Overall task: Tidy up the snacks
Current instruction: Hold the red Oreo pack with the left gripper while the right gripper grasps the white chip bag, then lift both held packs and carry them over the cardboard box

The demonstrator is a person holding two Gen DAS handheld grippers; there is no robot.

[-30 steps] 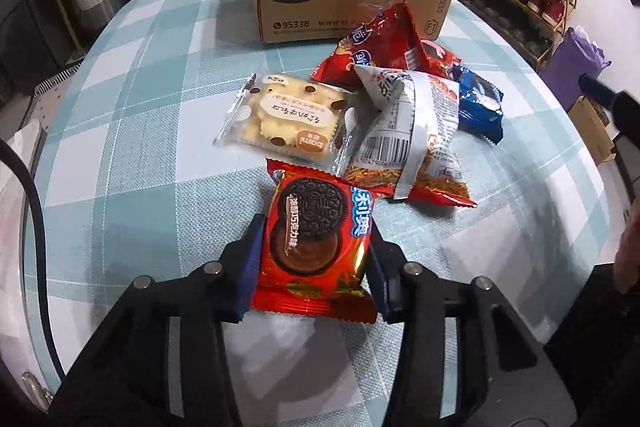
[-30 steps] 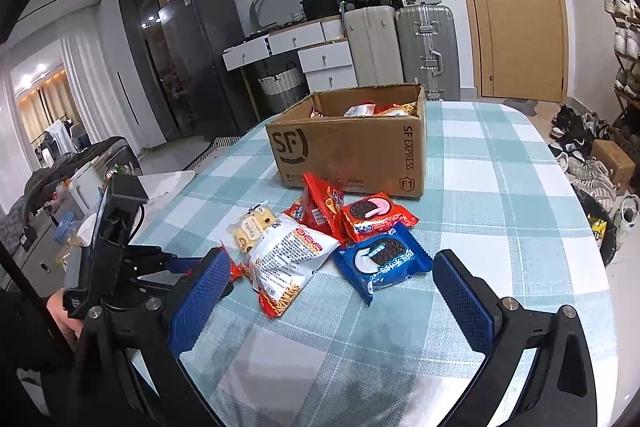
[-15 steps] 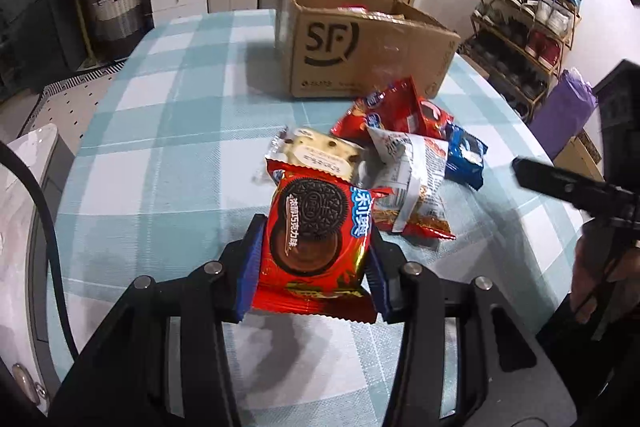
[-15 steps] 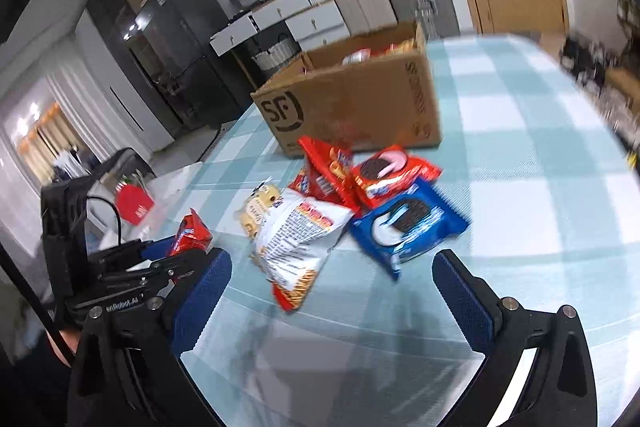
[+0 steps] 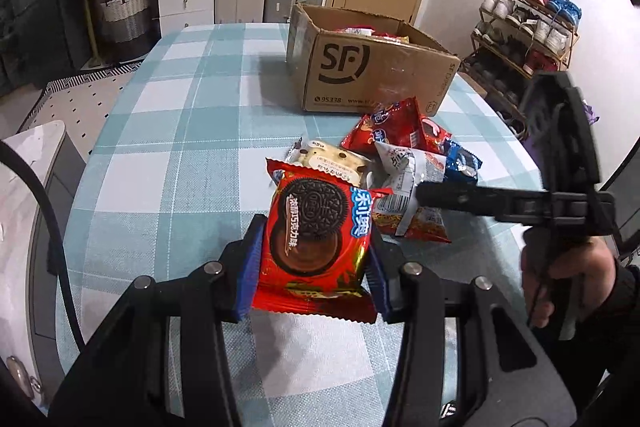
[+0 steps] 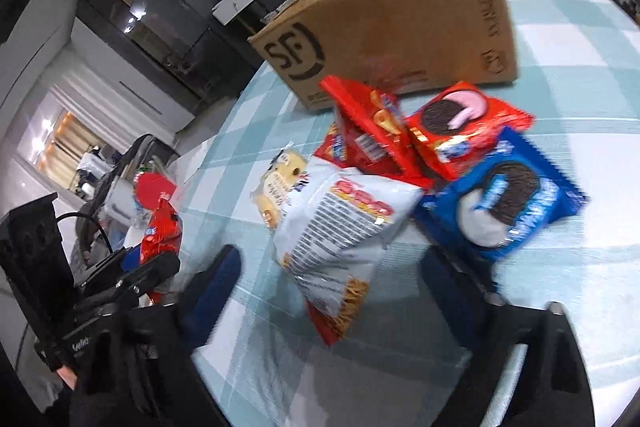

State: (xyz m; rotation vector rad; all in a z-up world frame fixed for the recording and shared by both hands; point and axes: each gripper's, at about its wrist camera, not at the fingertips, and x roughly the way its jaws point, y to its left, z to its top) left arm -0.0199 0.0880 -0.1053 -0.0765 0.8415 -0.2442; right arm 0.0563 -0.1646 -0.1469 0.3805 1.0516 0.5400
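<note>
Since a second ago I've lifted the left gripper (image 5: 314,259) clear of the table (image 5: 168,155); its blue pads are clamped on the red Oreo pack (image 5: 316,239), held upright above the checked cloth. Beyond it lie the pale biscuit packet (image 5: 332,159), the white snack bag (image 5: 404,187) and the cardboard box (image 5: 372,67), open at the far end. My right gripper (image 5: 440,193) reaches in from the right over the pile.

From the right wrist, blurred, the right gripper (image 6: 332,279) stands with its jaws wide apart and nothing between them, low over the white snack bag (image 6: 340,227). A blue Oreo pack (image 6: 504,199) lies just beside it, near the box (image 6: 392,19).
</note>
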